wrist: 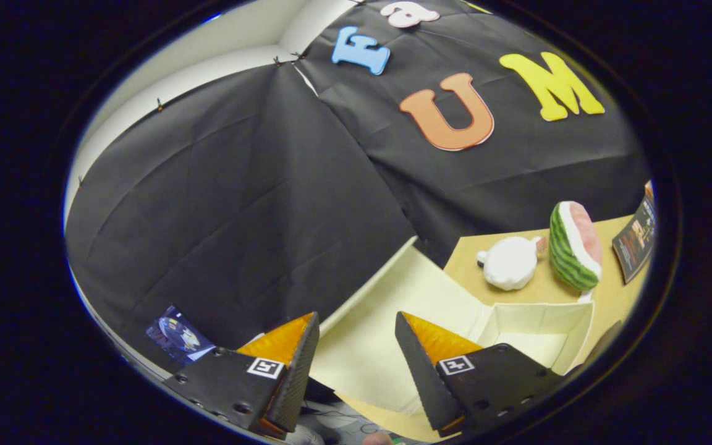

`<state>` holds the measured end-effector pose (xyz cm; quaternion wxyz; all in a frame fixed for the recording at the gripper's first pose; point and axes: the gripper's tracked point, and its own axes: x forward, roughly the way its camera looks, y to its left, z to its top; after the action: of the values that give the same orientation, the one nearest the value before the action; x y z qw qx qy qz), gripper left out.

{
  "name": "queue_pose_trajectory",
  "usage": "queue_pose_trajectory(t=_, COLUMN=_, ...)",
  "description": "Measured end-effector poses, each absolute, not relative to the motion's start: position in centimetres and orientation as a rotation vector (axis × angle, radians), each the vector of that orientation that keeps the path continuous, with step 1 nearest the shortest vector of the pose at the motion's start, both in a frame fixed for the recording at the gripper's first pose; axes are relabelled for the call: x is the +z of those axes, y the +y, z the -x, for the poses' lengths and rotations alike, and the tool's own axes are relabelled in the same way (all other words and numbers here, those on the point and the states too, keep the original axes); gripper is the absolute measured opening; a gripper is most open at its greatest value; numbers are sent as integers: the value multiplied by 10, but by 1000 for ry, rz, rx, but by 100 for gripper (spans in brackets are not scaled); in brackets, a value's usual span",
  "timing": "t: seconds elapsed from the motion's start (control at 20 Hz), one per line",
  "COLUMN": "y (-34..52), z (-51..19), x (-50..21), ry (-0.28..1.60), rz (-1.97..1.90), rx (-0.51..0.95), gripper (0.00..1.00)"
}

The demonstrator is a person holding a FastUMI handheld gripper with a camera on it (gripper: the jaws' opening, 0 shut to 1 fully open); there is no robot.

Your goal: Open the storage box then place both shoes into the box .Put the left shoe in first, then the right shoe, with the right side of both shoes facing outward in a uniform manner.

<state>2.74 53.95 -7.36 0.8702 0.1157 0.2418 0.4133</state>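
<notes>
The claw [356,364] stands released, its two fingers well apart and gripping nothing. Taking the storage box [535,327] as landmark: it sits on the table [615,296] just ahead of the fingers and a little to the right, with its cream lid [387,321] already thrown back, so that the lid's inner face lies between the fingers and beyond them. The box's hollow opens just past the right finger [430,364]. Beyond the box rest a white plush toy [509,262] and a watermelon plush [573,246], with a dark booklet [637,238] farther right. No shoe can be made out here, so the opening step looks finished, and I judge the next move calls for turning away from the box to find the left shoe.
</notes>
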Motion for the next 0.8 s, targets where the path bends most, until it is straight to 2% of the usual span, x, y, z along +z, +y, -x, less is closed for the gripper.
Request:
queue_pose_trajectory(t=0.05, y=536, z=-30, x=-73, ry=502, rz=-239, rx=853, gripper=77)
queue_pose_trajectory(t=0.1, y=530, z=-32, x=-73, ry=495, rz=-233, rx=837, gripper=76)
queue_pose_trajectory(t=0.2, y=512, z=-40, x=-71, ry=465, rz=-207, rx=791, gripper=87)
queue_pose_trajectory(t=0.35, y=471, z=-50, x=-65, ry=415, rz=-150, rx=716, gripper=87)
queue_pose_trajectory(t=0.45, y=438, z=-48, x=-61, ry=385, rz=-115, rx=676, gripper=94)
queue_pose_trajectory(t=0.8, y=273, z=-58, x=-53, ry=279, rz=-6, rx=441, gripper=94)
